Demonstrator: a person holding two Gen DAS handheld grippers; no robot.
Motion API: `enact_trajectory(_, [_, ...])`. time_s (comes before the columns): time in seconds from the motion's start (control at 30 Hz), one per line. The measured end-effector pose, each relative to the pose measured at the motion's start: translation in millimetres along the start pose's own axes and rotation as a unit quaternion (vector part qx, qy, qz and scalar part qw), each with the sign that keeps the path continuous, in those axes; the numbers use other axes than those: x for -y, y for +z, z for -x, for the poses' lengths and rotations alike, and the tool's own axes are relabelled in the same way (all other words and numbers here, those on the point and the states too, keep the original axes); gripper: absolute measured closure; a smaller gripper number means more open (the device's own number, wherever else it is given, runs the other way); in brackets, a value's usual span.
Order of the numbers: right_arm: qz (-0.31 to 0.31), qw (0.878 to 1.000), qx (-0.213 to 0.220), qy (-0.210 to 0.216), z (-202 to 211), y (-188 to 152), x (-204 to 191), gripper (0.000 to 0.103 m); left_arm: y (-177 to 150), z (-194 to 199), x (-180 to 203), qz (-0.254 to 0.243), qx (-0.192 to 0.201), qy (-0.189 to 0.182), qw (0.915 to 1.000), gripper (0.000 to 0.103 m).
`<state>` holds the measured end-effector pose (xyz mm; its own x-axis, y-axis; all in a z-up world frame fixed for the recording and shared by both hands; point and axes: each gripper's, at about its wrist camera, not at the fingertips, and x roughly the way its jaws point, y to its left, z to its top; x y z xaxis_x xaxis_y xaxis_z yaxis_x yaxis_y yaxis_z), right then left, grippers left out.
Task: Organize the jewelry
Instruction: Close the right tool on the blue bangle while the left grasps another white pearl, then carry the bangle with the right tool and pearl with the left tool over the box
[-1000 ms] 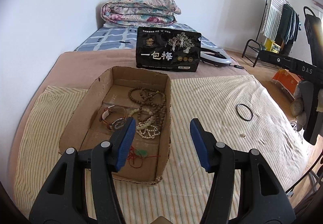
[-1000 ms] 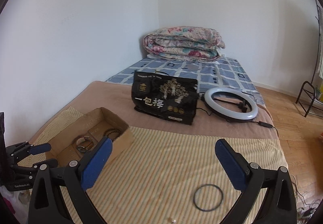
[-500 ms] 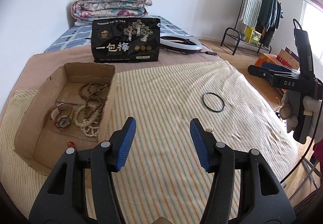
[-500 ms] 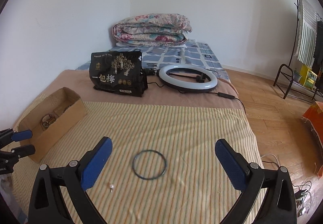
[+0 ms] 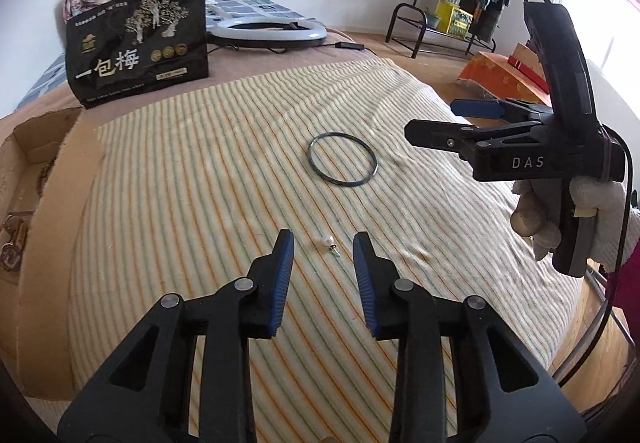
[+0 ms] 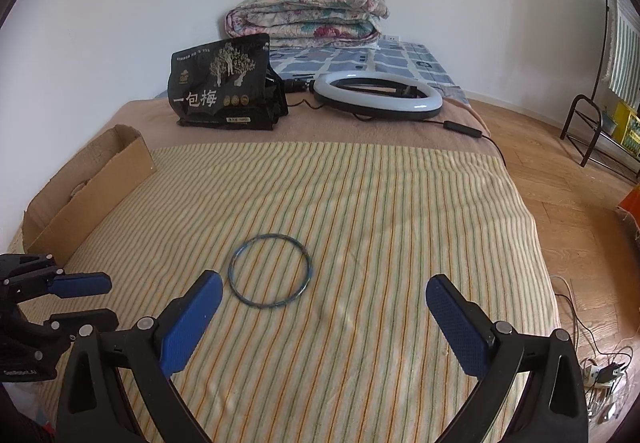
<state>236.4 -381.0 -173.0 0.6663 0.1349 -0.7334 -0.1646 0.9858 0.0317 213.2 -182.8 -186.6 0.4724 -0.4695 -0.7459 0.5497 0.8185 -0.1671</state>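
Observation:
A small pearl earring (image 5: 329, 242) lies on the striped cloth (image 5: 224, 163), just ahead of and between the fingertips of my open left gripper (image 5: 323, 243). A dark thin bangle (image 5: 343, 159) lies flat further ahead; it also shows in the right wrist view (image 6: 269, 271). My right gripper (image 6: 324, 293) is wide open and empty, just behind the bangle; it shows at the right of the left wrist view (image 5: 480, 123). The cardboard box (image 5: 48, 211) with jewelry stands at the left edge.
A black snack bag (image 6: 224, 83) stands at the back of the bed, a ring light (image 6: 378, 95) beside it, a folded quilt (image 6: 308, 13) behind. The bed's right edge drops to a wooden floor (image 6: 580, 203) with cables and a clothes rack.
My left gripper swung right from over the box to the earring. My right gripper moved forward and down toward the bangle.

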Motion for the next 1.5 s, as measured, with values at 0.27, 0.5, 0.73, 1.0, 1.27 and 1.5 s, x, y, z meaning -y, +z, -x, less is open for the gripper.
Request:
enact_trajectory(0.27, [0.016,1.000,-0.019,0.016,-20,-7,-2,0.000,-5,-35,13,-0.013,-0.027,0.010,0.9995,0.076])
enact_trajectory(0.5, [0.026,0.999,-0.026,0.029,-33,-4,-8,0.000,-5,-47,6,-0.001,-0.033,0.018,0.9993,0.085])
enact_trajectory(0.73, [0.040,0.998,-0.035,0.041,-48,0,-20,0.000,-5,-49,1,0.002,-0.034,0.030,0.9990,0.094])
enact_trajectory(1.0, [0.062,0.996,-0.055,0.045,-69,7,-38,0.000,-7,-41,-11,0.010,-0.032,0.046,0.9984,0.094])
enact_trajectory(1.27, [0.079,0.993,-0.085,0.028,-88,5,-49,0.005,-8,-38,-20,0.020,-0.031,0.046,0.9983,0.094])
enact_trajectory(1.5, [0.068,0.994,-0.081,0.037,-80,6,-46,0.028,-8,-34,-22,0.025,-0.029,0.048,0.9981,0.094])
